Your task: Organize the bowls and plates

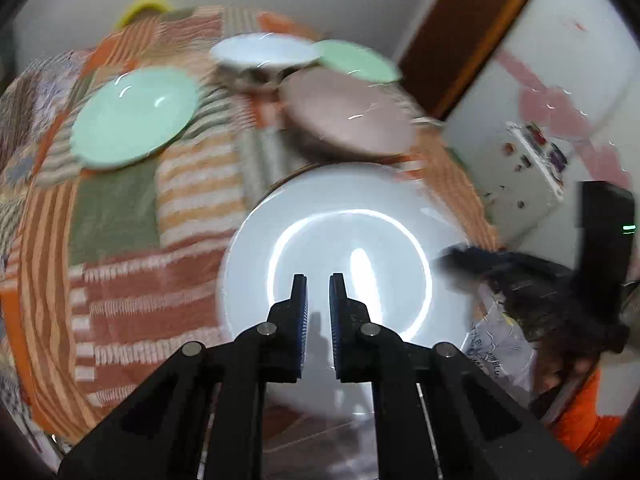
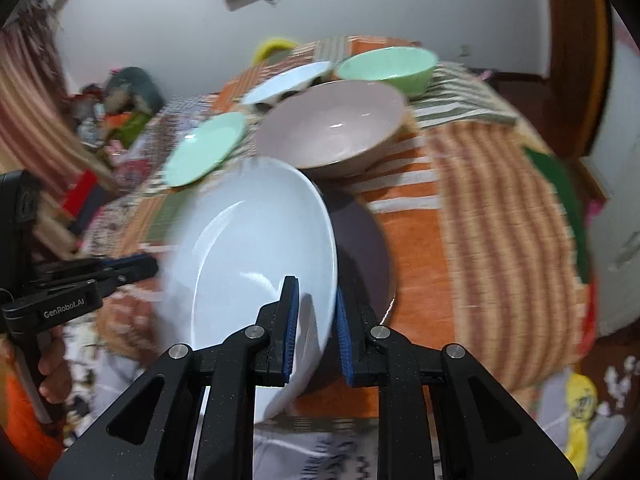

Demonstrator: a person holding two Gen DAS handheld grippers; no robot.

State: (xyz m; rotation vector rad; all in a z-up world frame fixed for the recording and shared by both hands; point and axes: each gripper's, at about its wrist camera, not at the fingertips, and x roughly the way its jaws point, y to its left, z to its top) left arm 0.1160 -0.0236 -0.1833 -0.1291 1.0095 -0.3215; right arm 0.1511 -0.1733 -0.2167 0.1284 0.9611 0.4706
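A white plate (image 2: 248,240) hangs tilted over a dark purple plate (image 2: 366,248) on the striped tablecloth (image 2: 500,220). My right gripper (image 2: 316,296) is shut on the white plate's near rim. In the left wrist view the same white plate (image 1: 344,240) fills the middle. My left gripper (image 1: 318,284) is shut above the plate's face with nothing between its pads. From the right wrist view, the left gripper (image 2: 144,266) sits just beside the plate's left edge. Further back are a pink bowl (image 2: 332,124), a green bowl (image 2: 388,66), a white bowl (image 2: 288,80) and a green plate (image 2: 206,148).
The round table's edge drops away to the right (image 2: 572,240) and near me. A white fridge (image 1: 532,168) with magnets stands to the right, beside a wooden door (image 1: 468,28). A person's hand (image 2: 52,360) holds the left gripper's handle. Clutter lies on the floor at left.
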